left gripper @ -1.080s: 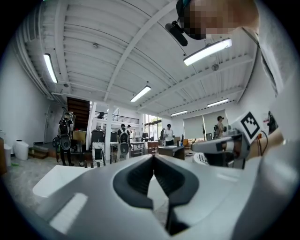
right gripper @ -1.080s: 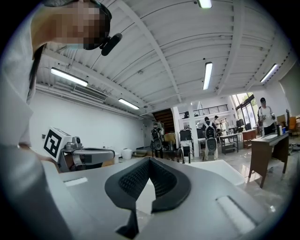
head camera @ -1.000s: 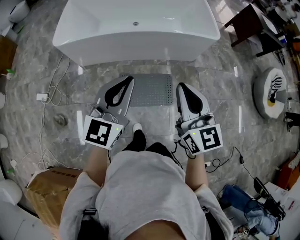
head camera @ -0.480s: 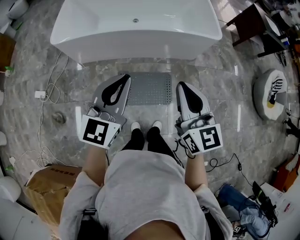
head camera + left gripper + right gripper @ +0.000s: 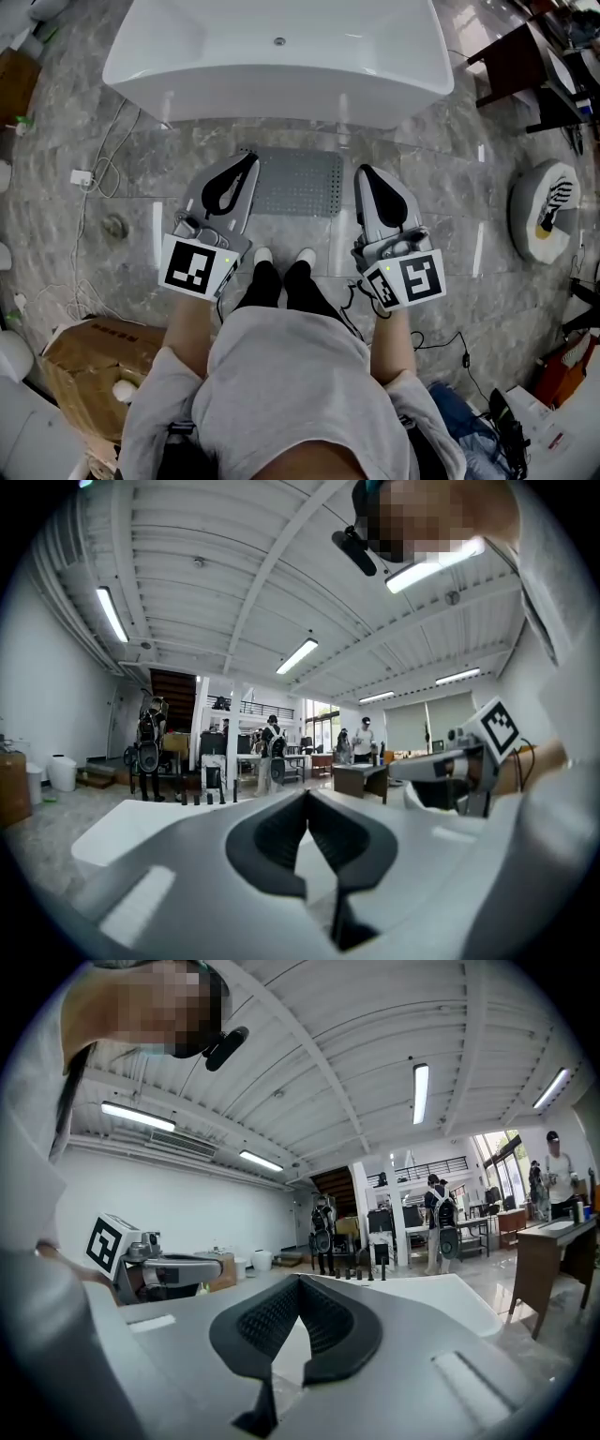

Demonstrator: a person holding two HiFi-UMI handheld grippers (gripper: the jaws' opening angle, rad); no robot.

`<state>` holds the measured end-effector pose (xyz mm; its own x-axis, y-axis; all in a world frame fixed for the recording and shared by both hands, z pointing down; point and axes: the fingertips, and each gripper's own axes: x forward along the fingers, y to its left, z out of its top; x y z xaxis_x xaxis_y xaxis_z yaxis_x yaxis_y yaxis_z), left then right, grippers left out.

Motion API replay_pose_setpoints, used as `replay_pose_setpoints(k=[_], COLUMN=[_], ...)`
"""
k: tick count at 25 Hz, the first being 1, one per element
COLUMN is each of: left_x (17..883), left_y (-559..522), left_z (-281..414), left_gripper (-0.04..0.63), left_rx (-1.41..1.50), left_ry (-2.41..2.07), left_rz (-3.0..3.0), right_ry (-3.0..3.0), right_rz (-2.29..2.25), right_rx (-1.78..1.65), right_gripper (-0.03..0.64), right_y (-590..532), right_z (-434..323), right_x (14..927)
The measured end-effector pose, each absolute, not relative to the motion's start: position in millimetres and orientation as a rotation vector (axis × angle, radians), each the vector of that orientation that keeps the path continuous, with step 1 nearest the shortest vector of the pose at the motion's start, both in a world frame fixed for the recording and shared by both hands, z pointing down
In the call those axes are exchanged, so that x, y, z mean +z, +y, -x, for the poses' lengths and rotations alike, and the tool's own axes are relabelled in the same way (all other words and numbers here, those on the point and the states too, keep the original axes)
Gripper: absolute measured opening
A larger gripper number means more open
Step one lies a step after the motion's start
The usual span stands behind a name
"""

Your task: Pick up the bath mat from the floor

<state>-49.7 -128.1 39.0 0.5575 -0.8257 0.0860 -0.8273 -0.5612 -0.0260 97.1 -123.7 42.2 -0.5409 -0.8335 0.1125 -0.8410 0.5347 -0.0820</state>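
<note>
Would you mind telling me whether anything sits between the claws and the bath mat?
Nothing visible does: the bath mat lies bare on the floor before the bathtub, below the left claw and right claw.

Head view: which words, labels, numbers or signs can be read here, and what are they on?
No readable text anywhere.
Left cube and right cube: black-and-white square patterns, not letters or numbers.
Cardboard box: any print is too small to read.
</note>
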Motion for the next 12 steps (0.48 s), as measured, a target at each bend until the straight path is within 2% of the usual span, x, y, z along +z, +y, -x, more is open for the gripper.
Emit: replay_pose_setpoints(k=[12], left_x=[89], left_y=[-151], left_z=[25], left_gripper=[0.0], left_rx=[0.222], left_ry=[-1.552], left_rz=[-2.669], right_ry=[-2.718], right_rz=[-1.382], right_rx=[0.282], right_gripper=[-0.002], right_y=[-156], right_z=[-133], right_x=[103])
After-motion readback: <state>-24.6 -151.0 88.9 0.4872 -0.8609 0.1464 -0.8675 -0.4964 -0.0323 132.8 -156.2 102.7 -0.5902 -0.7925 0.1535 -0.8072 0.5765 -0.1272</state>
